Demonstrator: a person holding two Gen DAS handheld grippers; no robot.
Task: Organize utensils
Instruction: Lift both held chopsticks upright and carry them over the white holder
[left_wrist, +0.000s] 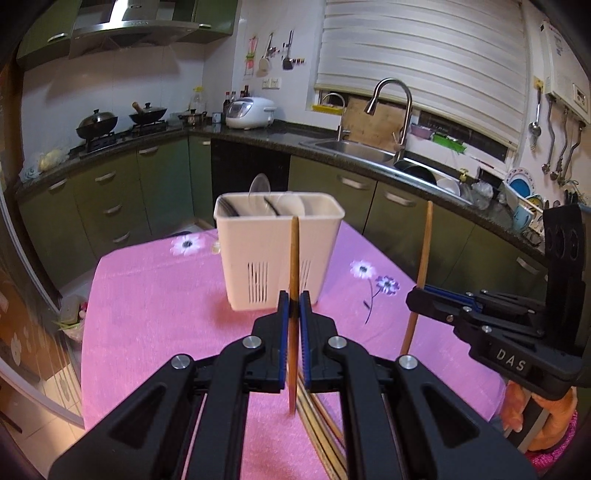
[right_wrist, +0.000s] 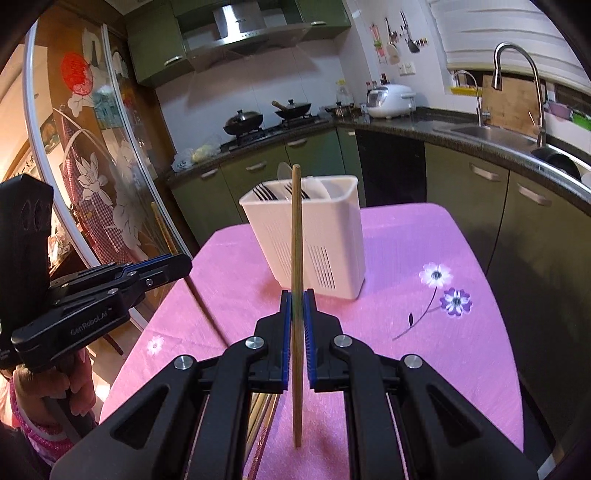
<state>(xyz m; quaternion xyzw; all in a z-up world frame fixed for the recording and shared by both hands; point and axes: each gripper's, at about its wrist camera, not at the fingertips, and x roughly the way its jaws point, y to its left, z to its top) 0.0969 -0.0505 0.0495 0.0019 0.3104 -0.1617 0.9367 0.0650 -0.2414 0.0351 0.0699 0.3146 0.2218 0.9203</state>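
Both grippers are up over the desk (left_wrist: 155, 280), which is covered by a pink cloth printed with white and purple flowers. The left gripper (left_wrist: 294, 306) is clenched on a reddish-brown wooden chopstick (left_wrist: 293, 266); the stick stands nearly upright between the blue pads, its upper end reaching in front of the holder's rim and its lower end hanging just above the cloth. The right gripper (right_wrist: 297, 306) is likewise clamped tight on a paler, light-wood chopstick (right_wrist: 296, 236), also held close to vertical, top end above the holder's rim as seen from that side, bottom end clear of the cloth.

Just beyond both grippers, near the middle of the desk, stands a white plastic utensil holder (right_wrist: 332, 236) with slotted vents low on its walls and a divider inside. Forks (right_wrist: 264, 192) and a white spoon (left_wrist: 291, 205) already stand in it; I cannot tell exactly which compartment each sits in.

Under the grippers, at the near edge of the desk, a few more chopsticks (left_wrist: 317, 417) lie flat on the cloth. A hand (right_wrist: 74, 384) grips the left gripper's handle at the edge of view.
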